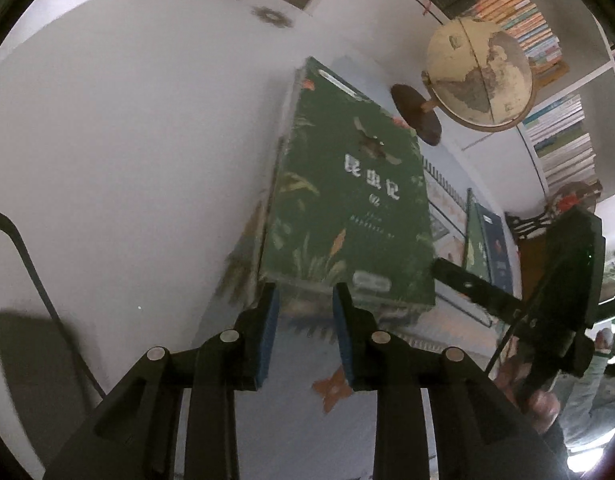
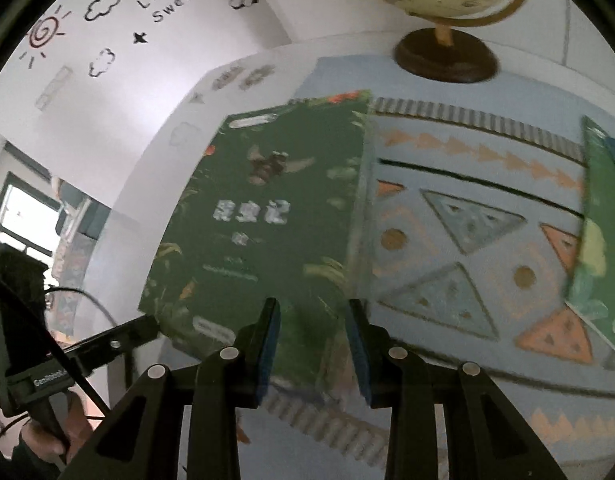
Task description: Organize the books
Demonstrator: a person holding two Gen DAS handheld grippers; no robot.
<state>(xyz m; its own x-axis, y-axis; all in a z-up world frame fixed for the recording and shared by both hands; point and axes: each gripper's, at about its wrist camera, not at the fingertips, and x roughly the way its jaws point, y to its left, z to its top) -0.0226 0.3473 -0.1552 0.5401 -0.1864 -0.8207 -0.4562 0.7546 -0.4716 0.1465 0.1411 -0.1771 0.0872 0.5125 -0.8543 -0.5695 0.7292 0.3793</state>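
Observation:
A green book (image 1: 347,216) with white characters and an insect picture tops a small stack (image 1: 247,256) on a blue patterned mat (image 2: 447,240). My left gripper (image 1: 303,292) stands at the book's near edge. Its blue pads are a little apart and pinch nothing. My right gripper (image 2: 313,308) hovers over the book's (image 2: 259,220) near right corner, its pads also slightly apart. The picture there is blurred, and I cannot tell whether it touches the cover. Each view shows the other gripper at a corner of the book: the right gripper (image 1: 441,266) and the left gripper (image 2: 147,326).
A globe (image 1: 479,76) on a dark wooden foot (image 2: 447,60) stands behind the stack. More books (image 2: 599,220) lie further right on the mat. The white table (image 1: 127,140) stretches to the left. Bookshelves (image 1: 563,140) fill the back. A hand (image 2: 47,436) holds the left gripper.

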